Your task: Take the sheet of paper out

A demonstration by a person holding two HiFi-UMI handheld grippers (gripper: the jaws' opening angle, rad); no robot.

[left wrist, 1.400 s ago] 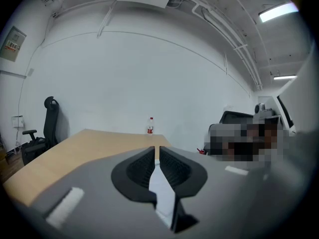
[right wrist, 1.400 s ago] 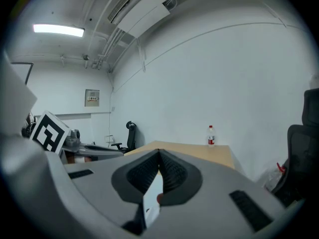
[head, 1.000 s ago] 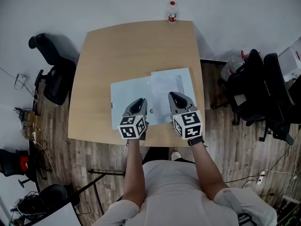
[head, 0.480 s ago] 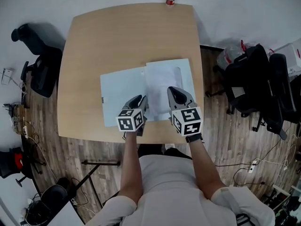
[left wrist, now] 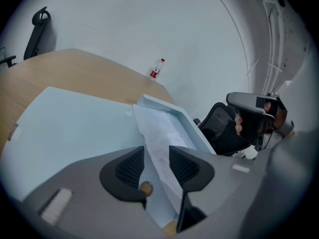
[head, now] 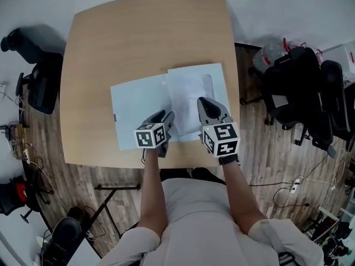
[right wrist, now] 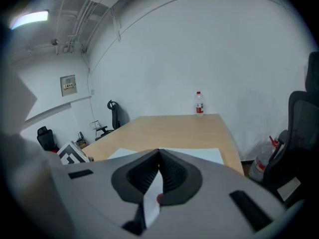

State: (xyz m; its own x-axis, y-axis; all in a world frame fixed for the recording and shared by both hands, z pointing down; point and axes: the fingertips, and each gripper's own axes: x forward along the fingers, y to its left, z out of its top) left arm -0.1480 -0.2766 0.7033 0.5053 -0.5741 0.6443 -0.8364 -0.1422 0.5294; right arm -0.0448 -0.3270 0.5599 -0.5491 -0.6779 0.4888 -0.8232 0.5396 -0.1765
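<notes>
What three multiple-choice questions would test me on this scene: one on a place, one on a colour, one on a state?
1. Where does the bottle stand? A on a chair; B at the far edge of the table; C on the floor.
2. What colour is the open folder? A light blue; B red; C black.
3. How do the jaws of the right gripper stand? A wide apart; B shut on a pen; C shut on the sheet of paper.
Answers: B, it stands upright by the far edge; A, pale blue against the wood; C, white paper shows pinched between the closed jaws.
</notes>
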